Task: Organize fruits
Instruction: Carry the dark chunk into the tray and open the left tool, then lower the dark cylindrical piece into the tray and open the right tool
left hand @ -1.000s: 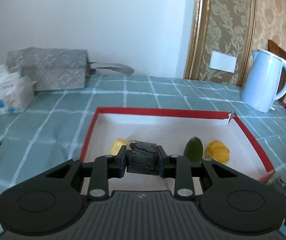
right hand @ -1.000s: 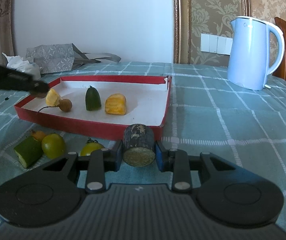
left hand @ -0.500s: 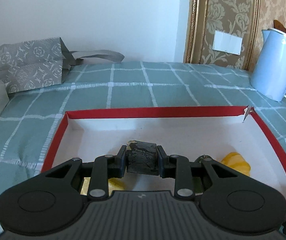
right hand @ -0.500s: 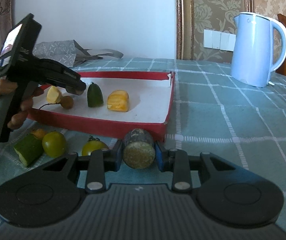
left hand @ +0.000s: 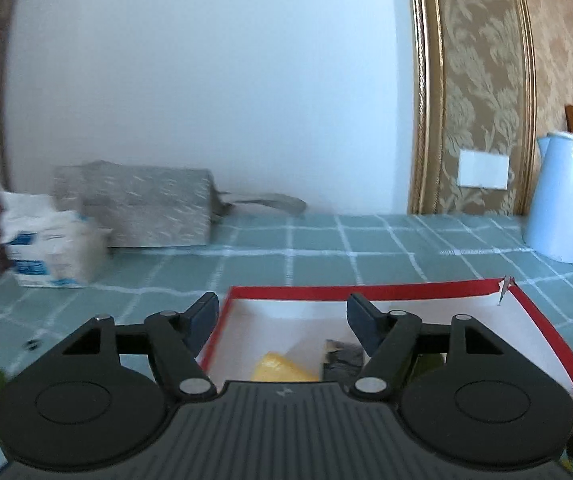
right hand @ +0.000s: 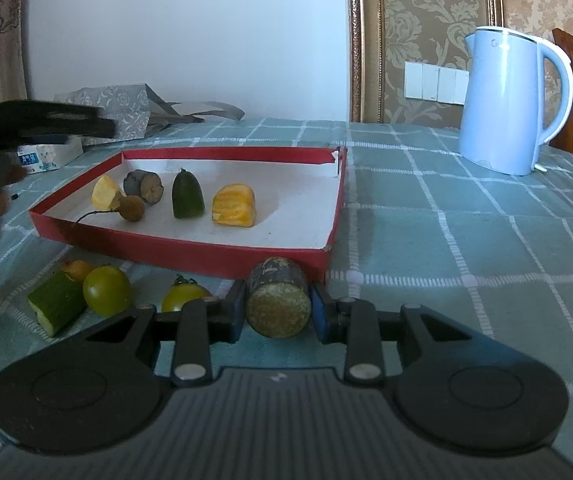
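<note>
The red-rimmed tray holds a yellow wedge, a brown round fruit, a dark sugarcane piece, a dark green piece and an orange-yellow piece. My left gripper is open and empty above the tray's left rim; the dark piece and yellow wedge lie below it. My right gripper is shut on a sugarcane piece just in front of the tray.
On the checked cloth left of my right gripper lie a green cucumber chunk, a green round fruit and a yellow tomato. A blue kettle stands at the right. A tissue pack and grey bag sit at the back left.
My left gripper has opened and let the dark sugarcane piece go into the tray, then pulled back and up to the left. My right gripper still holds its piece.
</note>
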`<act>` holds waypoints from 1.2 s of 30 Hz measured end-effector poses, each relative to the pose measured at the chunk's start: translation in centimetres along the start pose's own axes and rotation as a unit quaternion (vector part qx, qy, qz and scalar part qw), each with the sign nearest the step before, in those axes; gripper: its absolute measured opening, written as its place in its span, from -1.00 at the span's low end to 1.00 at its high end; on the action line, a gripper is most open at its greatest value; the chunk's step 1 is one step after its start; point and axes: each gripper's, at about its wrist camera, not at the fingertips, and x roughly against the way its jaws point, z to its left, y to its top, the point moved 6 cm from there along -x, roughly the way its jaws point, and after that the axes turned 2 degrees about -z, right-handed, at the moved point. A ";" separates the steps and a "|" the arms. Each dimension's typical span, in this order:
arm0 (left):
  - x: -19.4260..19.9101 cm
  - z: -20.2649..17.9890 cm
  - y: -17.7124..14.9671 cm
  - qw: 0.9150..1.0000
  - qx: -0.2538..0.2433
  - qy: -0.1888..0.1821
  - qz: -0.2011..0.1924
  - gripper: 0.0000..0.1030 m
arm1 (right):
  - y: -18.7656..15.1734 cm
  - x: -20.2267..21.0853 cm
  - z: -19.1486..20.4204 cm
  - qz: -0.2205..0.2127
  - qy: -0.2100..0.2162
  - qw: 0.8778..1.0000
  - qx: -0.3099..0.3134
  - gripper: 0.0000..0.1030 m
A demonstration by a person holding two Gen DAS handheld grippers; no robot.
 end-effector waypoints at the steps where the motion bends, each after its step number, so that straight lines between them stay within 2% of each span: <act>1: 1.0 0.5 -0.5 1.000 0.006 0.004 -0.001 0.46 | 0.0 0.1 0.1 -0.001 0.000 1.000 0.001 -0.39; 6: 4.1 2.6 -3.5 0.999 0.029 0.011 0.029 0.49 | 0.0 0.2 0.1 -0.003 -0.001 1.000 0.003 -0.39; 13: 3.9 4.4 -6.4 0.994 0.057 0.011 0.097 0.49 | 0.0 0.3 0.2 -0.008 -0.006 1.000 0.008 -0.39; 27: 4.4 4.6 -6.9 0.993 0.058 0.006 0.104 0.49 | 0.6 1.6 1.1 -0.019 -0.014 1.000 0.019 -0.40; 36: 4.4 4.2 -7.1 0.993 0.055 -0.002 0.108 0.49 | 4.6 2.5 1.6 -0.060 -0.028 0.997 0.038 -0.39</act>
